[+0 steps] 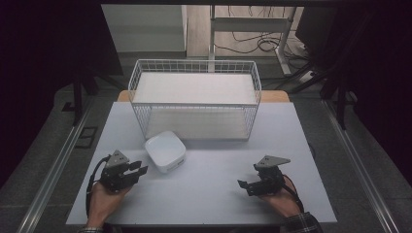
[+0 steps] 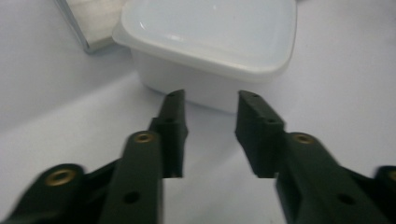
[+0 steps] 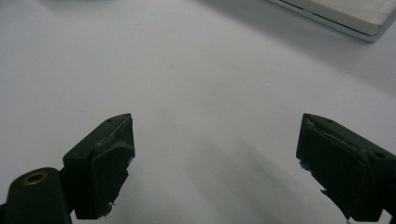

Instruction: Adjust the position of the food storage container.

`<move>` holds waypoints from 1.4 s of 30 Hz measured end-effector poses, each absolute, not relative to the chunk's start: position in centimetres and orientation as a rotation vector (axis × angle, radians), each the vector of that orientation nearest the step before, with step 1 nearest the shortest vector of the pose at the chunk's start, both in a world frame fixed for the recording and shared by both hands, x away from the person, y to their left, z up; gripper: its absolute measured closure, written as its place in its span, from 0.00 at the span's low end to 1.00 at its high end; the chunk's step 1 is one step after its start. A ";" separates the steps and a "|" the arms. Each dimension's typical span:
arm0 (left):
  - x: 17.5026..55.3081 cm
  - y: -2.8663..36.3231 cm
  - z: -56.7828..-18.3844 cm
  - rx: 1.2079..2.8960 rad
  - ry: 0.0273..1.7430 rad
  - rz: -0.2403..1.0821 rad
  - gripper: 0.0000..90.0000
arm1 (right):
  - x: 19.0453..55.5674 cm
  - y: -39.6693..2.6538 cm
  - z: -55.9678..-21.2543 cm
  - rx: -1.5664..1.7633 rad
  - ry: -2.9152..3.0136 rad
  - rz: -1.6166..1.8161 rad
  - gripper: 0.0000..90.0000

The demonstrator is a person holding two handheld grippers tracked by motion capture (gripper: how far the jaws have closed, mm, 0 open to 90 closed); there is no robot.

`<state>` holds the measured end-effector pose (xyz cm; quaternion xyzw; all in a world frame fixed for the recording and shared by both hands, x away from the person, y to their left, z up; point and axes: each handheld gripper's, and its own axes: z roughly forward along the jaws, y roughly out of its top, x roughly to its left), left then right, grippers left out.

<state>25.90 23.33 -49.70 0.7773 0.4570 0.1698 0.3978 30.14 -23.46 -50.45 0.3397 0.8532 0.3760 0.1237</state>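
I take the wire basket [image 1: 194, 99] as my landmark: it stands at the far middle of the table [image 1: 209, 194]. Just before its front left corner sits the lidded container [image 1: 165, 151], close to the basket's front wall. My left gripper [image 1: 135, 171] is before and left of the basket, just beside the container on its near left, jaws pointing at it with a gap between. My right gripper [image 1: 246, 186] lies before the basket's right end, well apart from the container, over bare table.
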 end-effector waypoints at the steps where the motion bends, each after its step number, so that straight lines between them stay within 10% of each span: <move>1: 26.1 23.3 -49.5 1.970 1.153 0.438 0.81 | 30.1 -23.5 -50.4 0.989 2.487 1.098 0.13; 10: 29.7 24.1 -48.2 1.919 1.154 0.465 1.00 | 30.2 -23.2 -50.5 0.973 2.501 1.096 0.15; 27: 36.1 24.7 -50.3 1.887 1.257 0.489 1.00 | 30.2 -22.9 -50.7 0.961 2.520 1.107 0.18; 42: 32.1 22.4 -50.5 1.964 1.212 0.390 1.00 | 30.1 -22.6 -50.7 0.915 2.539 1.115 0.22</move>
